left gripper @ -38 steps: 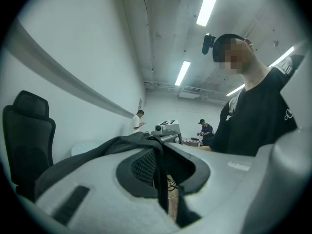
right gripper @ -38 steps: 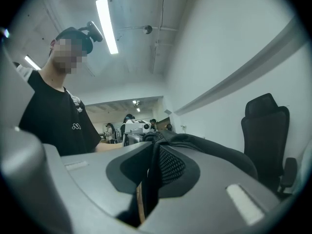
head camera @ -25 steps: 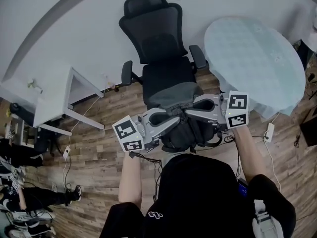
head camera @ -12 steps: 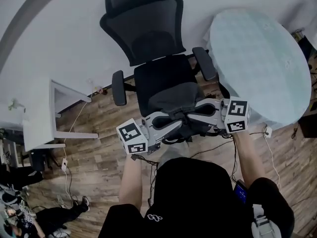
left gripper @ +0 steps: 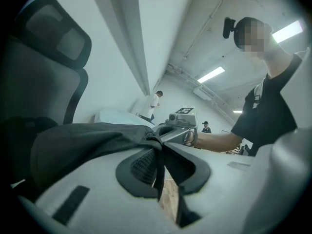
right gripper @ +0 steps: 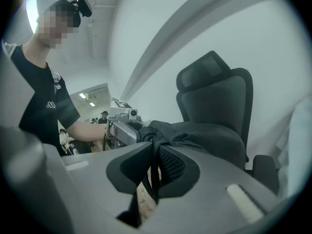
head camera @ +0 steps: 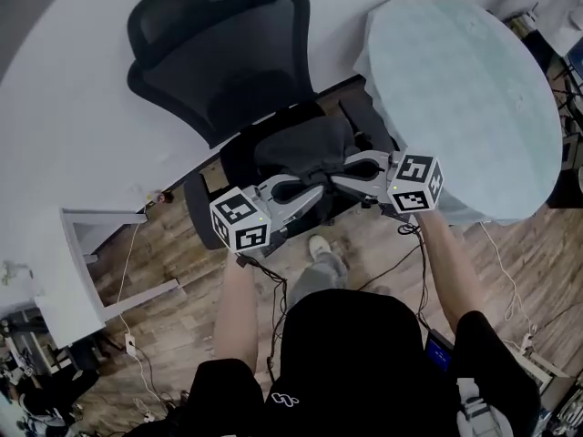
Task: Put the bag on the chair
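A dark grey bag (head camera: pixel 305 146) hangs between my two grippers, right over the seat (head camera: pixel 239 157) of the black mesh office chair (head camera: pixel 214 57). I cannot tell whether it touches the seat. My left gripper (head camera: pixel 318 192) is shut on a strap at the bag's near left side; in the left gripper view its jaws (left gripper: pixel 160 148) pinch the thin strap, with the bag (left gripper: pixel 83 144) spread out to the left. My right gripper (head camera: pixel 340 176) is shut on a strap at the bag's right side, and the bag (right gripper: pixel 195 130) bunches just past the jaws (right gripper: pixel 154 149), with the chair (right gripper: pixel 219 94) behind.
A round table with a pale cloth (head camera: pixel 465 80) stands close on the right of the chair. A white desk (head camera: pixel 77 267) is at the left over the wood floor, with cables trailing there. A white wall is behind the chair. The person's shoe (head camera: pixel 321 247) is below the grippers.
Both grippers have carried the bag forward, from in front of the chair to over its seat. The chair now stands further left and closer in the head view.
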Tool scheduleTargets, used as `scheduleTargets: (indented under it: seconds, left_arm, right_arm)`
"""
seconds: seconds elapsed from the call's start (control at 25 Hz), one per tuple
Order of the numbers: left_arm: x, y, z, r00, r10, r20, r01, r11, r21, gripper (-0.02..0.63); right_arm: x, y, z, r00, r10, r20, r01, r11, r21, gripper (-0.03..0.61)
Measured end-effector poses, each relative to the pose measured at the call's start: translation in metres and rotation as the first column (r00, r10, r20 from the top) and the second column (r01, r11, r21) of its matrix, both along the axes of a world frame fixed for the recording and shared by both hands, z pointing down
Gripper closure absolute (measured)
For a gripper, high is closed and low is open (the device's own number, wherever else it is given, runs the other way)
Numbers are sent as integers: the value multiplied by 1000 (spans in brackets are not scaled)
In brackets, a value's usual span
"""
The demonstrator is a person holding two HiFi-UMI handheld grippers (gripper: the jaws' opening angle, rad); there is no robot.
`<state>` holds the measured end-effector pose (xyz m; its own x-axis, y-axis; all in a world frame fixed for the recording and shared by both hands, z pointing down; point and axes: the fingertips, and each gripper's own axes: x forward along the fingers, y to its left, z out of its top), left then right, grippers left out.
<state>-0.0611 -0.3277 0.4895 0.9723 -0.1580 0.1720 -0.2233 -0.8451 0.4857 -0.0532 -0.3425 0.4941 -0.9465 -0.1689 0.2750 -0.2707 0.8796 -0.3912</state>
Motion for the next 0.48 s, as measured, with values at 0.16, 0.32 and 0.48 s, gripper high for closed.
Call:
scheduleTargets:
  seconds: [0.16, 0.32, 0.48]
  left_arm:
    - [-6, -48, 39, 999, -45, -3, 44, 994, -100, 574]
    - [-6, -75, 88, 996, -85, 20, 88, 976, -197, 574]
    - [-7, -89, 101, 975, -216, -59, 189, 936, -298, 571]
  right_arm:
    - [-5, -45, 40, 996, 86, -28, -88, 994, -71, 538]
    - [-5, -72, 90, 982, 164, -90, -176, 972, -154, 540]
    - [-5, -85, 99, 971, 234, -56, -240, 950, -197, 538]
